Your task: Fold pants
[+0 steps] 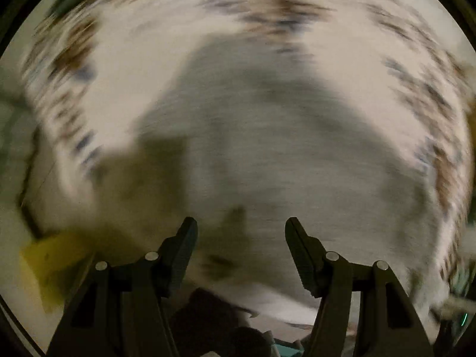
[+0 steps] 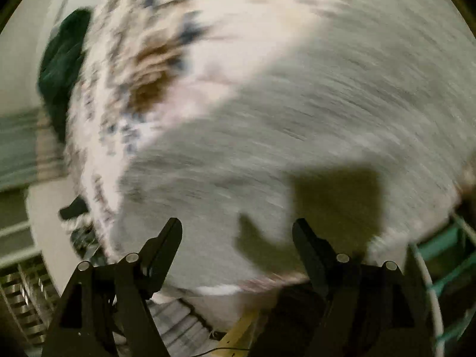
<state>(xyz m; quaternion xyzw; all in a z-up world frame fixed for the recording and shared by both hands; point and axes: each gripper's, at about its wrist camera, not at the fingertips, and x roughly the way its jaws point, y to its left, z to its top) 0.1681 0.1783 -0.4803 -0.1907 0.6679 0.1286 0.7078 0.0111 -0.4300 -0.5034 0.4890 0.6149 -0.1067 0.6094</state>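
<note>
Above the patterned bedcover (image 1: 267, 148) both grippers hovered, everything blurred by motion. Left gripper (image 1: 241, 238) had its fingers spread, with nothing between them. Right gripper (image 2: 238, 238) was also spread wide and empty (its shadow fell on the cover). I could not tell where the pants were.

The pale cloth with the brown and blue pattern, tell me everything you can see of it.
The pale cloth with brown and blue printed patches fills most of both wrist views, spread wide under the grippers. Its middle looks plain whitish-grey; the blotchy print runs around the edges. Motion blur hides weave and seams. Shadows of the grippers fall across it. The left gripper and right gripper are both open above it, holding nothing. Whether they touch it cannot be told.
</note>
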